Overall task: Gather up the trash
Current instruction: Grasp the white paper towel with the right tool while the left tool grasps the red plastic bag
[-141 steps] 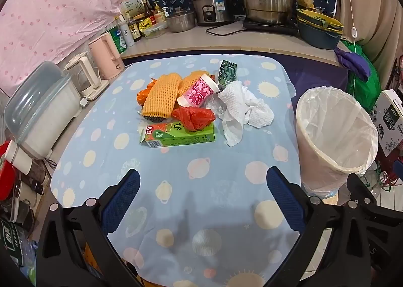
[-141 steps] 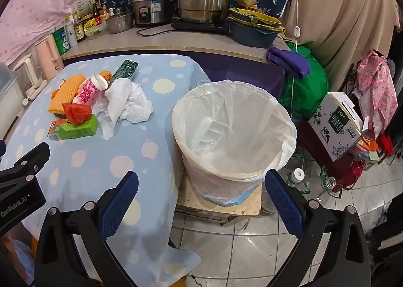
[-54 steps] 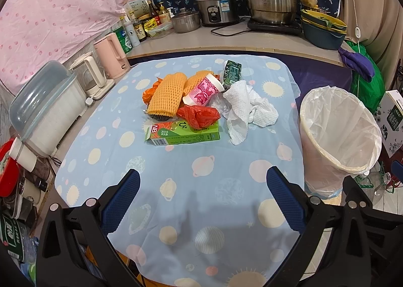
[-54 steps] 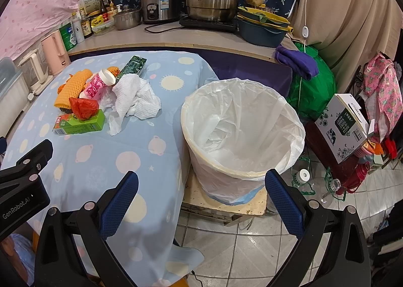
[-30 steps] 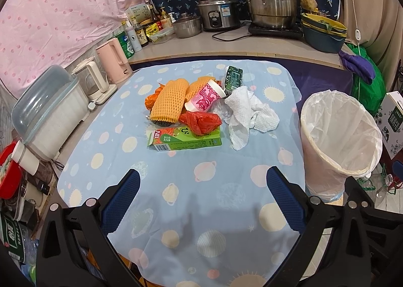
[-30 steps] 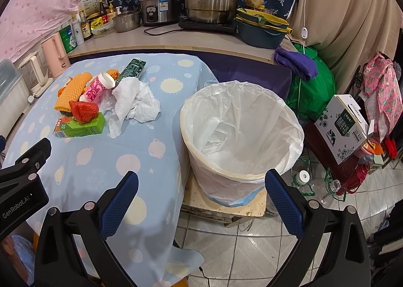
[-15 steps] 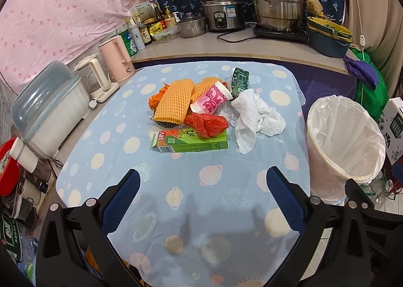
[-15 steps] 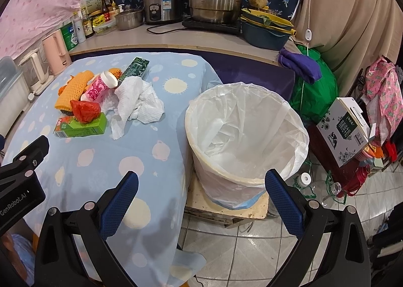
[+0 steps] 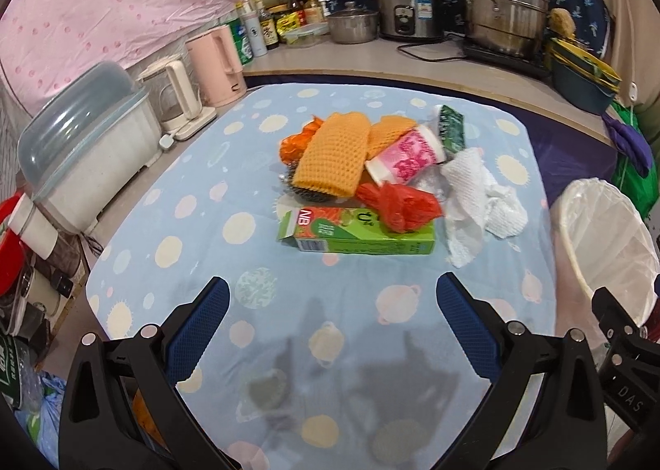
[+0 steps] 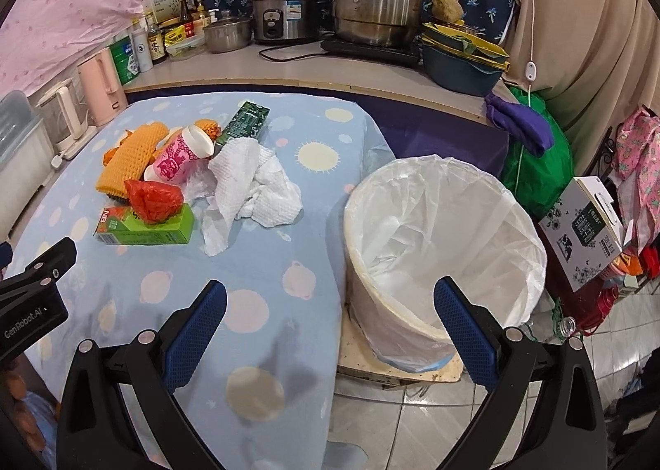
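While no trash has been collected yet, the left wrist view shows the left gripper (image 9: 332,330) hovering with jaws spread wide and empty over the near edge of a table (image 9: 173,222) with a blue planet-print cloth. A heap sits toward the table's far middle: green carton (image 9: 357,233), red plastic bag (image 9: 398,204), orange foam netting (image 9: 334,156), pink paper cup (image 9: 406,156), crumpled paper towels (image 9: 478,198).

From the right wrist view, the right gripper (image 10: 330,319) also hangs spread and empty, above the table's right edge. Just beside that edge stands a white-lined trash bin (image 10: 443,259), which looks empty. Every piece remains to be moved.
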Available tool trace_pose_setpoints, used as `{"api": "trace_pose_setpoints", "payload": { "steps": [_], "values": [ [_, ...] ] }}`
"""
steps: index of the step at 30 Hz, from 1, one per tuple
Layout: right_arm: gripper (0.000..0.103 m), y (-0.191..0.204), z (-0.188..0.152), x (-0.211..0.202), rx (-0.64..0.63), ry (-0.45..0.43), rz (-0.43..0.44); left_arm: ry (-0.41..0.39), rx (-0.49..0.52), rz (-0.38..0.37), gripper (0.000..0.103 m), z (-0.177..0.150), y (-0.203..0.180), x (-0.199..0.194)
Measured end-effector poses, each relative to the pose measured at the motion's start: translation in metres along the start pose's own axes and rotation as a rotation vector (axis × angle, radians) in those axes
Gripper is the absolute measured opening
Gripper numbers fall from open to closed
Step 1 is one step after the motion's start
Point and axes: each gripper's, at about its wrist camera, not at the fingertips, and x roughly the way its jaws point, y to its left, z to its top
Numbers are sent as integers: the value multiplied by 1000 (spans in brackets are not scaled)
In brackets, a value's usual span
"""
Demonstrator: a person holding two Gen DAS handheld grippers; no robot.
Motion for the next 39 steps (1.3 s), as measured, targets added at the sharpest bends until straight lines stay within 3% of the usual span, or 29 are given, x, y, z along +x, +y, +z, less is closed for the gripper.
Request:
{"api": "trace_pose_setpoints", "payload": {
  "steps": [7,25,28,30,39],
  "values": [
    [96,34,21,37,-2,1,65,45,-31,-6,96,7,22,38],
    [38,90,45,120,-43,74,134,76,-76,-33,96,29,38,94],
    [24,92,46,127,-48,88,134,76,-79,-32,96,31,38,97],
    [8,93,45,129,-51,92,136,77,-81,-30,96,32,37,98],
    [2,84,49,108,-47,42,154,76,-75,-32,96,33,32,96]
  ]
}}
